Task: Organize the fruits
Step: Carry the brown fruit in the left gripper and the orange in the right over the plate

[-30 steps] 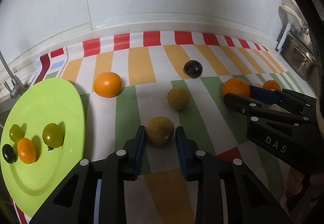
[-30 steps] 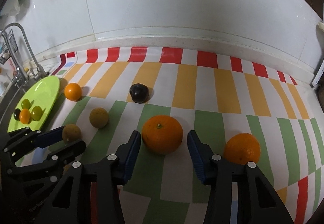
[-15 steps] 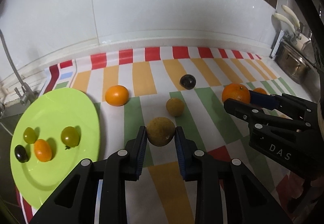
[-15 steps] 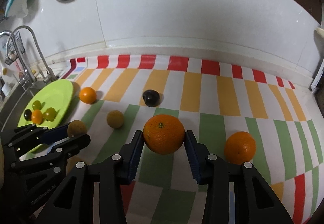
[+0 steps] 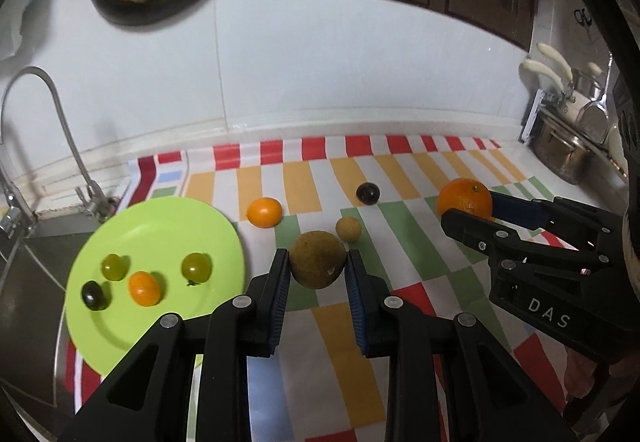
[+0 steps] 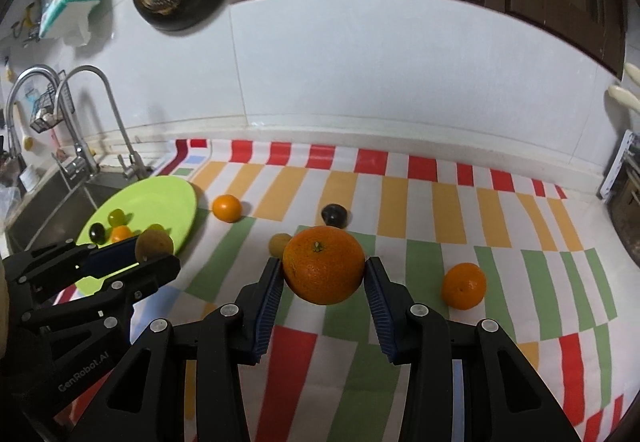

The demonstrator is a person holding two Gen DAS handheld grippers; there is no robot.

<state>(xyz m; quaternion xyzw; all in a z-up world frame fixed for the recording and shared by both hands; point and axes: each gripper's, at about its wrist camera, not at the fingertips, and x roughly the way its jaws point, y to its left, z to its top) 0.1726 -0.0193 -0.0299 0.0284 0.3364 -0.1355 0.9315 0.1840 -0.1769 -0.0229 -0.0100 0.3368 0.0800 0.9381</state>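
Both grippers hold a fruit lifted clear of the striped cloth.

The left gripper [image 5: 317, 269] is clenched on a brown round fruit [image 5: 317, 259]; the right gripper [image 6: 323, 271] grasps a large orange [image 6: 324, 264], its pads pressed against both sides. Just beyond the left jaws lie a smaller tan fruit [image 5: 348, 228], a small orange [image 5: 264, 212] and a dark plum [image 5: 367, 193] on the striped cloth [image 5: 404, 226]. Left of those jaws, the green plate [image 5: 160, 230] carries two green grapes, a dark one and an orange tomato. Right of the right jaws rests another orange [image 6: 463, 285].
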